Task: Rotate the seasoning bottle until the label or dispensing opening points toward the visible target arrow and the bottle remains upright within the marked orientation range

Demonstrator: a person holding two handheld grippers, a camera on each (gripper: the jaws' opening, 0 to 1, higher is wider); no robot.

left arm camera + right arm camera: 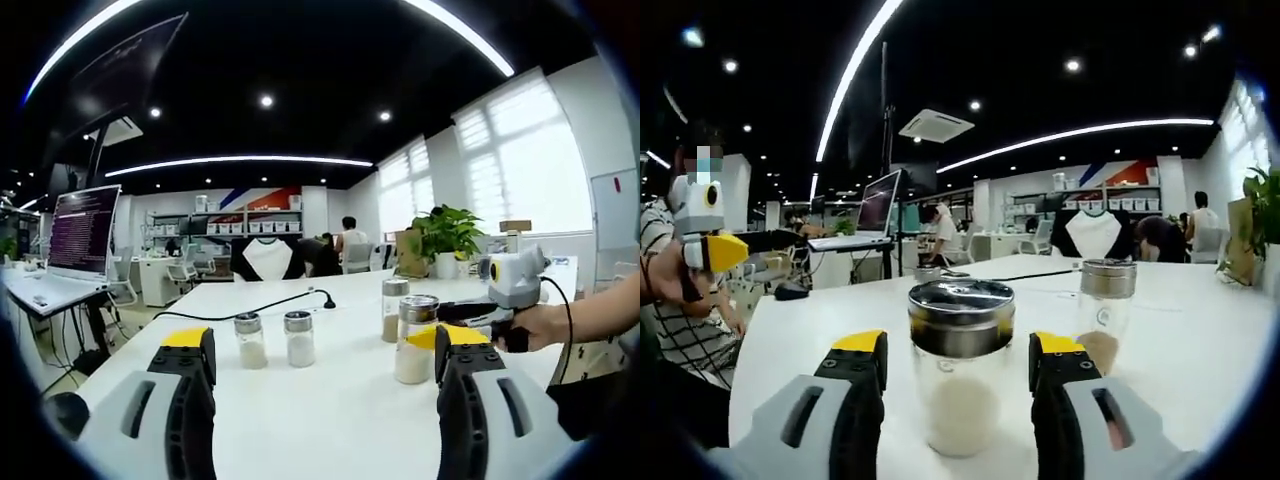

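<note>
Left gripper view looks across a white table [330,420] in an open-plan office, where the left gripper [325,355] hangs over the surface with its yellow-tipped jaws spread wide and nothing between them. Four jars with metal caps stand upright ahead of it: two small jars [273,340] of white powder side by side near the middle, a tall jar of brownish powder [394,310] further back, and the seasoning bottle [416,340] just in front of that one, at the right. The right gripper [452,325], held in a person's hand [535,325], reaches in from the right edge with its jaws at the seasoning bottle. Right gripper view shows the same bottle [960,370] close up and upright on the table [1200,340], white powder in its lower half, standing between the open jaws; a thin gap shows on each side, and whether the pads touch the glass cannot be told. The tall jar of brownish powder [1105,315] stands just behind to the right. At the left edge the left gripper [725,252] appears, held by a person in a striped shirt [665,290]. A laptop [875,210] sits open on a desk well behind the table.
</note>
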